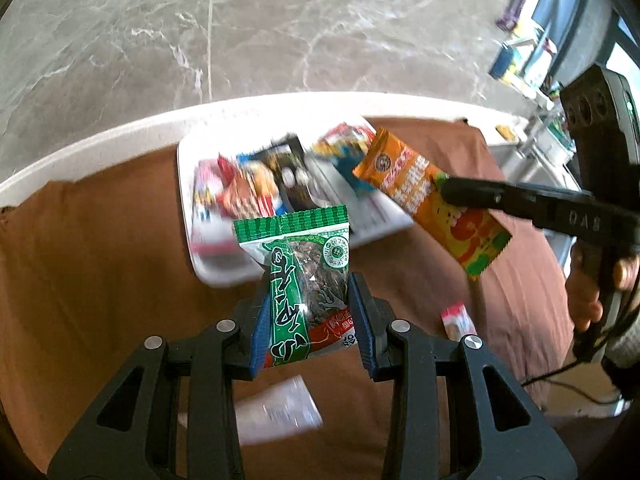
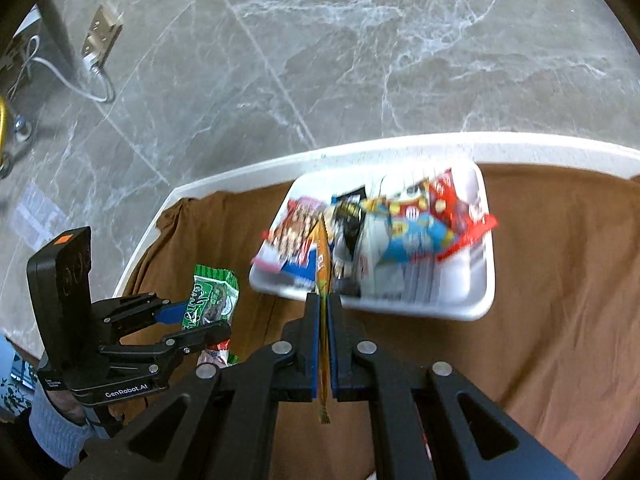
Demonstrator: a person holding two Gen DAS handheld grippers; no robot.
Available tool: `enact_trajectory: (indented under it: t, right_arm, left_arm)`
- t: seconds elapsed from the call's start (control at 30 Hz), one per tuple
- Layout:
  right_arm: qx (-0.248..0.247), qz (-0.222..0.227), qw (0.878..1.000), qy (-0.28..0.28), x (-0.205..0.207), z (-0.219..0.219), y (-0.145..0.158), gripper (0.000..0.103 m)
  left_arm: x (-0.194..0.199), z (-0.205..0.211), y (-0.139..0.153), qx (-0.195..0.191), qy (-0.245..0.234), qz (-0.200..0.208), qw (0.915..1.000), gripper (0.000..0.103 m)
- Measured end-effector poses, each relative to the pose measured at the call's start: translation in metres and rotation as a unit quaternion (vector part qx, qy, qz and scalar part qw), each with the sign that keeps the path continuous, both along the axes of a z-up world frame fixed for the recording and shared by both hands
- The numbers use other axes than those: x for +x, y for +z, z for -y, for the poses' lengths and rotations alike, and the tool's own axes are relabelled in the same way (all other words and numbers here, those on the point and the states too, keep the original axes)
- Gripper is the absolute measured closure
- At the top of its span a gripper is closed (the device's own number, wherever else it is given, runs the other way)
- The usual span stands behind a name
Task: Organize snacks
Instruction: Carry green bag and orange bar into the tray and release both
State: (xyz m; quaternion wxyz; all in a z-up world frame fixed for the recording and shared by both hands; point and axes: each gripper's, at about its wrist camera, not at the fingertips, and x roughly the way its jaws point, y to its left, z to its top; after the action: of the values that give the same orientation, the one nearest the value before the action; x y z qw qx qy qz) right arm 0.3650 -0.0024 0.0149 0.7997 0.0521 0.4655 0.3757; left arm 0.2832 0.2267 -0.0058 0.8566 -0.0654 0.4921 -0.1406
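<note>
Clamped between my left gripper's (image 1: 308, 316) blue pads sits a green snack packet (image 1: 304, 276) with a clear window, held above the brown cloth (image 1: 100, 280), lettering not readable. My right gripper (image 2: 325, 320), reaching in level from the right with "DAS" on its finger, is pinched tight on an orange snack packet (image 1: 432, 196), edge-on in its own view. Both hover just short of the white tray (image 2: 476, 300) piled with blurred snacks; "GenRobot.AI" marks my left unit.

Left gripper (image 1: 310, 312) clamped; right gripper (image 2: 324, 340) clamped, apparently raised.
</note>
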Motion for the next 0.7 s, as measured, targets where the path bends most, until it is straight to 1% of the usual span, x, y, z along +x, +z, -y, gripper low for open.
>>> enact_trajectory:
  t: [0.13, 0.27, 0.4, 0.57, 0.7]
  right_arm:
    - [0.000, 0.002, 1.000, -0.003, 0.029, -0.015, -0.003, 0.098]
    - [0.000, -0.001, 1.000, -0.009, 0.054, -0.029, -0.010, 0.098]
    - [-0.001, -0.009, 1.000, -0.014, 0.076, -0.042, -0.022, 0.098]
    - [-0.005, -0.022, 1.000, -0.022, 0.091, -0.052, -0.038, 0.098]
    - [-0.009, -0.034, 0.999, -0.025, 0.096, -0.057, -0.051, 0.098]
  left_arm:
    - [0.039, -0.008, -0.004, -0.009, 0.011, 0.003, 0.9999, 0.070]
    - [0.080, -0.017, -0.016, -0.017, 0.027, 0.000, 0.9995, 0.070]
    - [0.107, -0.022, -0.029, -0.019, 0.032, -0.003, 0.9993, 0.070]
    - [0.132, -0.020, -0.047, -0.018, 0.039, -0.011, 0.9990, 0.070]
    - [0.140, -0.016, -0.062, -0.009, 0.043, -0.017, 0.9989, 0.069]
